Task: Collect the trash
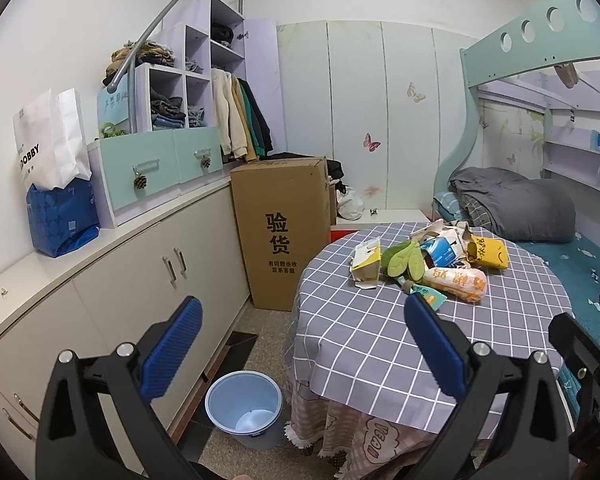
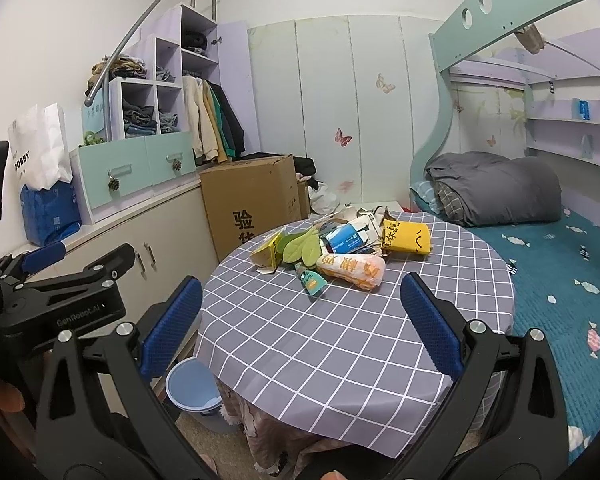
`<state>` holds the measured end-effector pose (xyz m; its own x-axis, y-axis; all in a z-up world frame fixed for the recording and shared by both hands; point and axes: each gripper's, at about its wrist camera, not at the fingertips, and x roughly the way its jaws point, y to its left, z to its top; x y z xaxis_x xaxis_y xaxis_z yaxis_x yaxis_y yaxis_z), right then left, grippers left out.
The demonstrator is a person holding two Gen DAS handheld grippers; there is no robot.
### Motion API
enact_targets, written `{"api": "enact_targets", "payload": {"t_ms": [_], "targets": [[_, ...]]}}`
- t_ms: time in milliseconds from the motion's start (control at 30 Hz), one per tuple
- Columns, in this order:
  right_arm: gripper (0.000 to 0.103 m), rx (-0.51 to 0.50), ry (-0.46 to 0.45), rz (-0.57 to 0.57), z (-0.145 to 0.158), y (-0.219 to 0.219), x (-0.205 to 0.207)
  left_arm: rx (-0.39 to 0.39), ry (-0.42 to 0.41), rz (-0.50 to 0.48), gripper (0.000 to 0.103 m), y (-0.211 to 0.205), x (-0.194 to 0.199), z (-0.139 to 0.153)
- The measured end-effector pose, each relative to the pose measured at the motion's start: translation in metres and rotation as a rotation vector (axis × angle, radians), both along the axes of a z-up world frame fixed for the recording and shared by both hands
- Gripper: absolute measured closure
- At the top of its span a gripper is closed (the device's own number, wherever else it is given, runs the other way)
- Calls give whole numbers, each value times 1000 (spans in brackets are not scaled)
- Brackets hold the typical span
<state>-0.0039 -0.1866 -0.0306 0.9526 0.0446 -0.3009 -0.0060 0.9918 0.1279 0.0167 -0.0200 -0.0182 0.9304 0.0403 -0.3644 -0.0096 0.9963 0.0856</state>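
- While your left tool (image 1: 304,344) and right tool (image 2: 302,326) are hovering spread wide and empty, trash (image 2: 340,246) is lying heaped on the worktop (image 2: 340,340).
- A blue bin (image 1: 244,404) is standing on the floor beside it.

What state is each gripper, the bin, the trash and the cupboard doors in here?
left gripper: open, holding nothing.
right gripper: open, holding nothing.
blue bin: upright on the floor, looks empty.
trash pile: on the table, untouched.
cupboard doors: closed.
cardboard box: upright, closed.
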Motion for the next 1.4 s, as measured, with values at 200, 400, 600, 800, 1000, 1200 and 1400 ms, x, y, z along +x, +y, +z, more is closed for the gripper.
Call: {"api": "enact_targets", "payload": {"t_ms": [200, 400, 600, 800, 1000, 1200, 1400], "targets": [[6, 4, 6, 4, -2, 1, 4, -7, 1, 13, 4, 4, 3, -2], [6, -1, 13, 15, -5, 6, 10, -14, 4, 23, 4, 9, 4, -5], [6, -2, 18, 21, -5, 9, 11, -18, 3, 27, 4, 11, 4, -5], [6, -3, 22, 25, -6, 11, 12, -22, 3, 29, 4, 15, 3, -5], [6, -4, 32, 30, -9, 14, 16, -18, 8, 27, 4, 16, 4, -8], [6, 8, 41, 29, -12, 11, 20, -17, 21, 32, 4, 16, 8, -11], [6, 22, 60, 33, -18, 8, 26, -9, 39, 31, 4, 14, 15, -18]]}}
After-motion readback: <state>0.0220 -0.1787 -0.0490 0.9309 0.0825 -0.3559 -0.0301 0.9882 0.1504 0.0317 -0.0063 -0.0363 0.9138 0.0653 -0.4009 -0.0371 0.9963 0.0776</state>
